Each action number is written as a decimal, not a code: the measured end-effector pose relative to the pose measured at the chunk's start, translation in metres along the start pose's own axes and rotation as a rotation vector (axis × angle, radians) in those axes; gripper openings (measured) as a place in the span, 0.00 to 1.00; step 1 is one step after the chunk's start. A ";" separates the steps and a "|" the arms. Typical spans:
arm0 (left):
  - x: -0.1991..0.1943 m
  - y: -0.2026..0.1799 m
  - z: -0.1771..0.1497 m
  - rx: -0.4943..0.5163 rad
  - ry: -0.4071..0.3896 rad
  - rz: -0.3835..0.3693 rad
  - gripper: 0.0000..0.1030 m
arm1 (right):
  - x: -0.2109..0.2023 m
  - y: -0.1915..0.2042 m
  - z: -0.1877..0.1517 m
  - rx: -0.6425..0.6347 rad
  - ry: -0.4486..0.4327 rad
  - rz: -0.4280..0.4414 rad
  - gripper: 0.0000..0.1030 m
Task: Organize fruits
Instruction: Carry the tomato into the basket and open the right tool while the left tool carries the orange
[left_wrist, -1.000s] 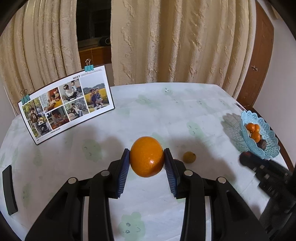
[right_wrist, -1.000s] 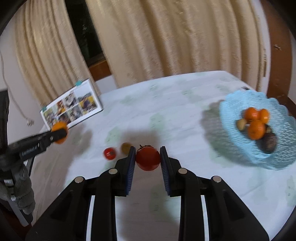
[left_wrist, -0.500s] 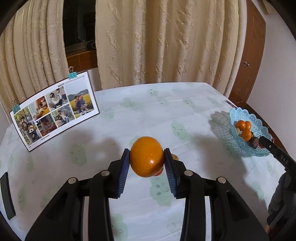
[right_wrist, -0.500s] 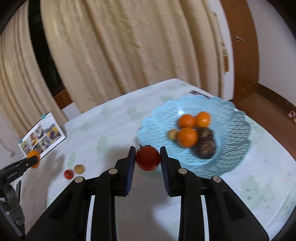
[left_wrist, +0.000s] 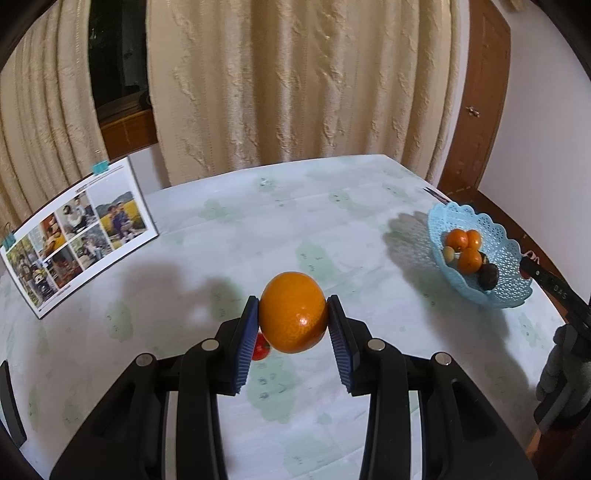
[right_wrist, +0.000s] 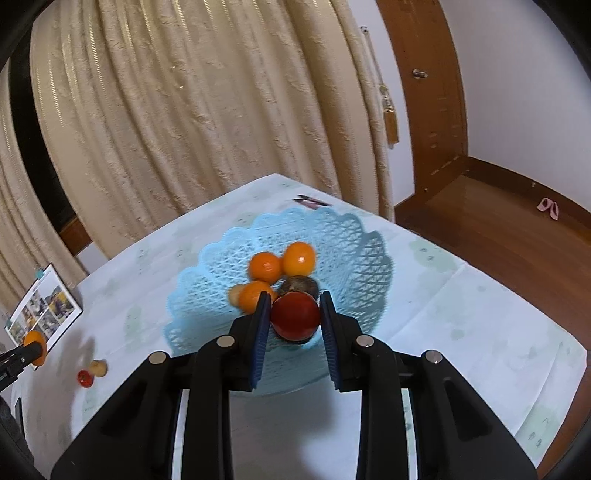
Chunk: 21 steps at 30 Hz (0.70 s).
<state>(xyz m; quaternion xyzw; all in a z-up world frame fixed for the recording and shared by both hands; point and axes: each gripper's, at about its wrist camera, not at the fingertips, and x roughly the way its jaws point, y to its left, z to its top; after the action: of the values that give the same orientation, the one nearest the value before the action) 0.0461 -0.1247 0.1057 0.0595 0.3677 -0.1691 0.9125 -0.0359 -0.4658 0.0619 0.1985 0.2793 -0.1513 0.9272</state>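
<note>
Right gripper (right_wrist: 294, 320) clamped a red round tomato (right_wrist: 295, 316) over the pale-blue lattice plastic basket (right_wrist: 354, 236), prob. for drop-in; left gripper (left_wrist: 292, 322) gripped a large orange (left_wrist: 292, 312) above the bench (left_wrist: 258, 229), awaiting its turn.

Both the left gripper (left_wrist: 293, 314) and the right gripper (right_wrist: 294, 313) are glossy black plastic, each with two forked arms, round silver screws on the knuckles, and ribbed blue pads (left_wrist: 244, 343) lining the fingers' inner faces.

Cream curtains (left_wrist: 295, 92) hang behind the table (left_wrist: 258, 229); a wooden door (right_wrist: 432, 92) stands right; brown wood floor (right_wrist: 498, 229) gleams beneath white walls (right_wrist: 517, 74).
</note>
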 end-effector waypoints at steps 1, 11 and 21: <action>0.001 -0.005 0.001 0.008 0.001 -0.005 0.37 | 0.000 -0.004 0.000 0.011 -0.006 0.000 0.28; 0.011 -0.055 0.011 0.075 0.006 -0.065 0.37 | -0.014 -0.025 -0.006 0.068 -0.092 -0.061 0.35; 0.028 -0.115 0.023 0.151 0.001 -0.158 0.37 | -0.026 -0.019 -0.028 0.053 -0.219 -0.157 0.42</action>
<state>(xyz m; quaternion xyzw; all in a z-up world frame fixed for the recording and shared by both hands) 0.0392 -0.2448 0.1048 0.0988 0.3580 -0.2676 0.8891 -0.0767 -0.4650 0.0500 0.1829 0.1870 -0.2516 0.9318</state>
